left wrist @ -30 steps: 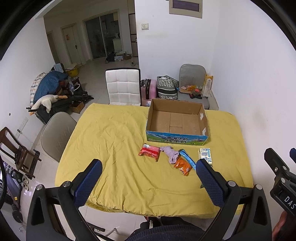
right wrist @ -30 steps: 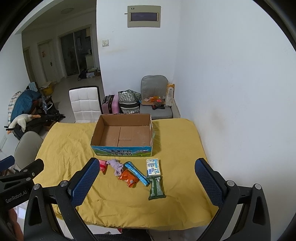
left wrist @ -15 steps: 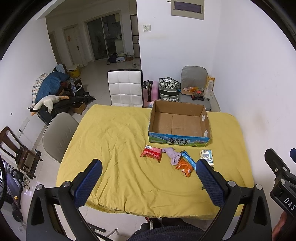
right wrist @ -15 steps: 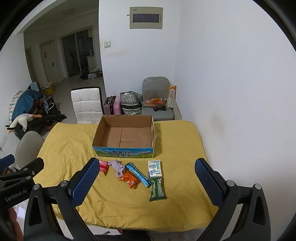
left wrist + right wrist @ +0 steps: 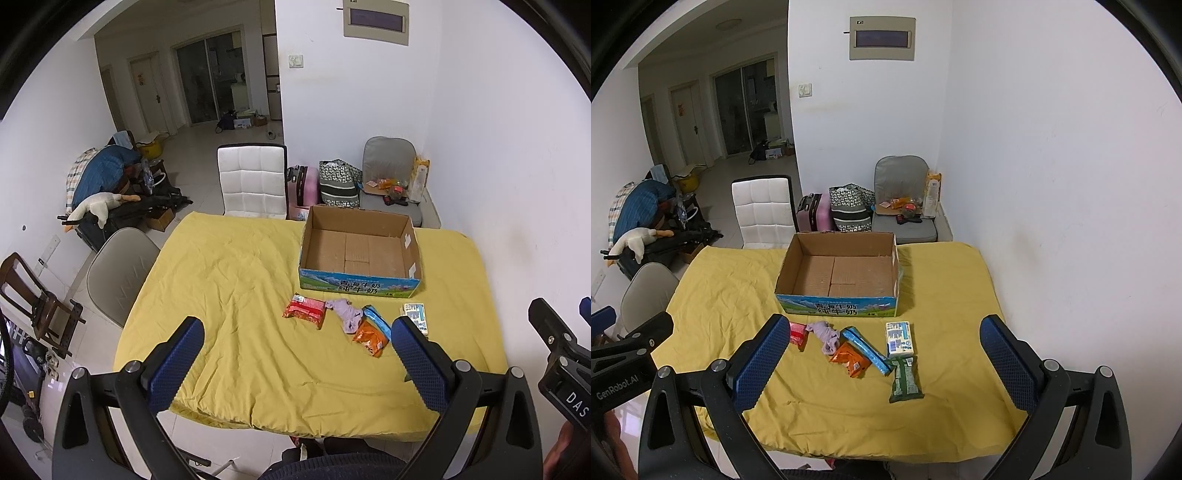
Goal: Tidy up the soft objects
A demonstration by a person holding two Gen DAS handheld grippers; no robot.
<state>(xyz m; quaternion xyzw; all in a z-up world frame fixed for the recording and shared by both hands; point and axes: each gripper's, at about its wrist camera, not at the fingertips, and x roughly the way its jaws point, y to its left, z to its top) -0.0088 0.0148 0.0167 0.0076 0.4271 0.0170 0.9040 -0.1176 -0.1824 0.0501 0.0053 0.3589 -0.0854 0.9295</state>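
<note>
An empty open cardboard box (image 5: 360, 251) (image 5: 842, 273) stands on the yellow cloth-covered table (image 5: 236, 295) (image 5: 953, 288). In front of it lie a red packet (image 5: 305, 311) (image 5: 798, 332), a purple cloth (image 5: 347, 313) (image 5: 824, 334), an orange packet (image 5: 370, 336) (image 5: 849, 359), a blue packet (image 5: 376, 322) (image 5: 866, 346), a white tissue pack (image 5: 415, 313) (image 5: 899, 338) and a green packet (image 5: 905, 378). My left gripper (image 5: 295, 362) and right gripper (image 5: 882, 363) are both open, empty, held high over the near table edge.
A white padded chair (image 5: 253, 181) stands behind the table and a grey chair (image 5: 120, 273) at its left side. A grey seat with clutter (image 5: 905, 206), bags and a pink suitcase (image 5: 812, 212) sit by the far wall. The white wall runs along the table's right.
Both grippers have drifted slightly back and up, so the table and box sit a little lower in view. Nothing on the table has moved.
</note>
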